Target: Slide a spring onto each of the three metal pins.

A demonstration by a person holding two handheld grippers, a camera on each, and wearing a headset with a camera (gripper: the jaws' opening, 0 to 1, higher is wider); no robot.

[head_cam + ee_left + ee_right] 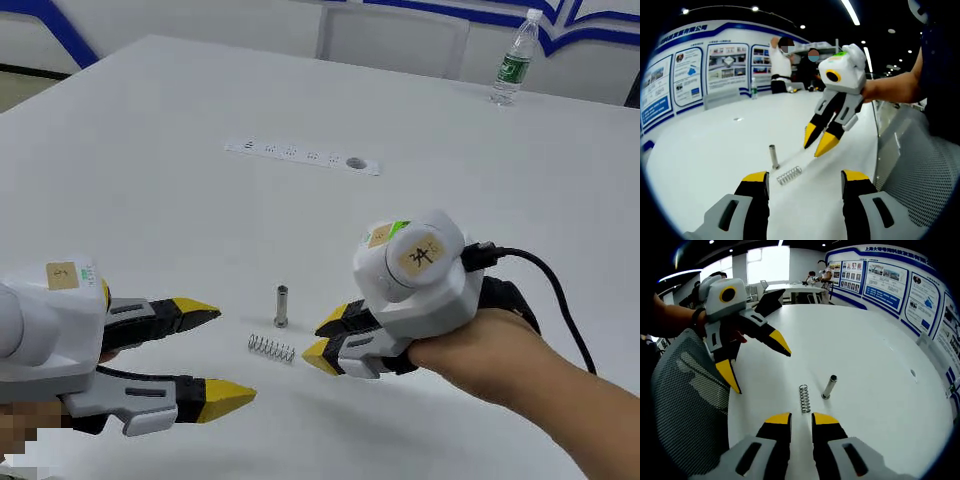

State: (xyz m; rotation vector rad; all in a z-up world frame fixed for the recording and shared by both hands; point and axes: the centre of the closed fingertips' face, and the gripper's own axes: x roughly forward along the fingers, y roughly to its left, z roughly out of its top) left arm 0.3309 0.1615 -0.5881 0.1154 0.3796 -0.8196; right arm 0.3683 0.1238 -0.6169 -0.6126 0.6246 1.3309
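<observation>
White surface (pixel 200 150), head view: upright pin (pixel 281 305), spring (pixel 271 348) lying loose just beside it. Left gripper view: left hand-held gripper (pixel 805 176) spread wide. Right gripper view: right hand-held gripper (pixel 801 419) narrowly parted near spring; likely to roll away if nudged off-centre.

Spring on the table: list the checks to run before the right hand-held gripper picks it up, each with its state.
1. Spring lies free on the table, nothing touching it: ok.
2. Pin stands upright and bare: ok.
3. Right hand-held gripper open, empty: ok.
4. Spring just ahead of its jaws in the right gripper view: ok.
5. Left hand-held gripper open, apart from the spring: ok.
6. Three pins at hand: not ok, one on the table.
</observation>
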